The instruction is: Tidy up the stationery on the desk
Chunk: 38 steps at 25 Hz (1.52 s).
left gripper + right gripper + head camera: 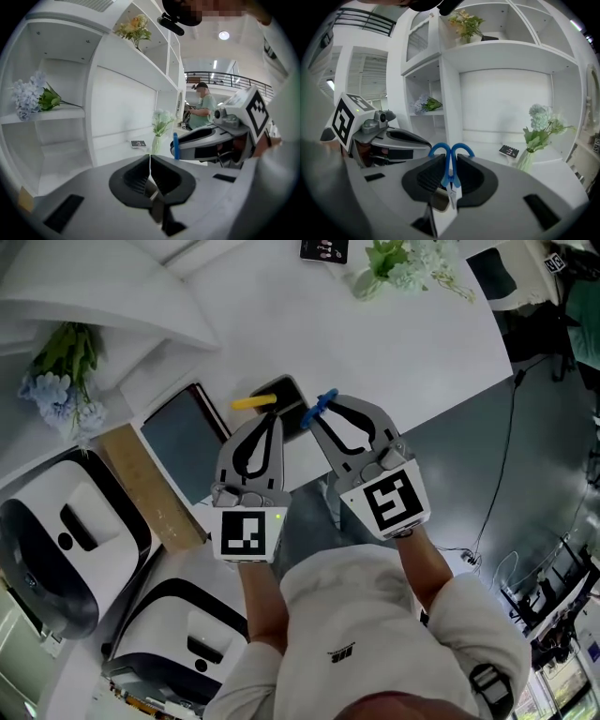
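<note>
At the bottom of the head view, at 6 o'clock, a white sleeve (375, 606) of the person is seen, and both grippers are held out from it over the near edge of the desk (403, 343). The right gripper (319, 413) is clamped on a pair of blue scissors (324, 401). In the right gripper view the two blue handle loops are seen standing out beyond the jaw tips, while the metal blades point back between the pads. The left gripper (267, 418) is held just beside it, at its 9 o'clock. Its jaws are pressed together, with only a hairline of light between them, and nothing can be made out inside.

Just beyond the left tips a short yellow object (253, 401) is laid on the desk, touching a black flat object (284, 388). At 9 o'clock of these a dark slab (186, 439) with a reddish edge is placed, and next to it a long wooden board (150, 488). Two white machines (56, 540) are set at 8 o'clock.

Farther away, at 12 o'clock, a bunch of pale green flowers (403, 263) and a small black card (323, 249) are found. Blue-white flowers (61, 381) are laid on a shelf at 10 o'clock.
</note>
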{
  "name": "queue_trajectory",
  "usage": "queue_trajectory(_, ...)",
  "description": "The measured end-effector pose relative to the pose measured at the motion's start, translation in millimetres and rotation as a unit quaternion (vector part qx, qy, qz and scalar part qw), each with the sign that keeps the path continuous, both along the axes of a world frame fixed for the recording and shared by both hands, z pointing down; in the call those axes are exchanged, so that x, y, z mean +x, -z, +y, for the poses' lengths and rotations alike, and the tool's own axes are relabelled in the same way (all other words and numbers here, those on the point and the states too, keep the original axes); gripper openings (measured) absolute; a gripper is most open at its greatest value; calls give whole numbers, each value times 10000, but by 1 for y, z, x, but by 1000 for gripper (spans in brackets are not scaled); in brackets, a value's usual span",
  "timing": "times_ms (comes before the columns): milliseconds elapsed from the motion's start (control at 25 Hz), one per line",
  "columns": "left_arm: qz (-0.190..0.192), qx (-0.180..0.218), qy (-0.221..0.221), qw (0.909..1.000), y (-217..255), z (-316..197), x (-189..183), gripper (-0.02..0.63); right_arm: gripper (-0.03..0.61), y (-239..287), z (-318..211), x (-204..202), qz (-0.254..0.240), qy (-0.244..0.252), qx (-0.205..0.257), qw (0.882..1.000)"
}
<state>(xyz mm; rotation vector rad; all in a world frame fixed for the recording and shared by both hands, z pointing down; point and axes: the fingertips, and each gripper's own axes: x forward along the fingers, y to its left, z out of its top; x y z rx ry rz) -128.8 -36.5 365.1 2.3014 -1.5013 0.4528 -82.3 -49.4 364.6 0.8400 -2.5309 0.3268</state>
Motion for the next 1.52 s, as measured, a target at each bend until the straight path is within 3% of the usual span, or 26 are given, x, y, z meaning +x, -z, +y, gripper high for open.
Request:
queue_trajectory(440, -102, -83, 259, 9996, -7, 24, -25, 0, 63, -23, 27, -38, 14, 433, -227, 9988)
queue_trajectory(1040, -241, -154, 494, 9984, -16, 30, -32, 0, 81, -76, 37, -51, 645, 861, -497, 9930)
queue_trajectory(1160, -262, -145, 535, 9981, -13, 29, -35, 0, 132, -77, 39, -53, 662, 983, -518, 9916)
queue_trajectory(1520, -307, -94, 540, 9980, -4, 26, -41, 0, 115, -56, 33, -49, 543, 906, -362, 9937)
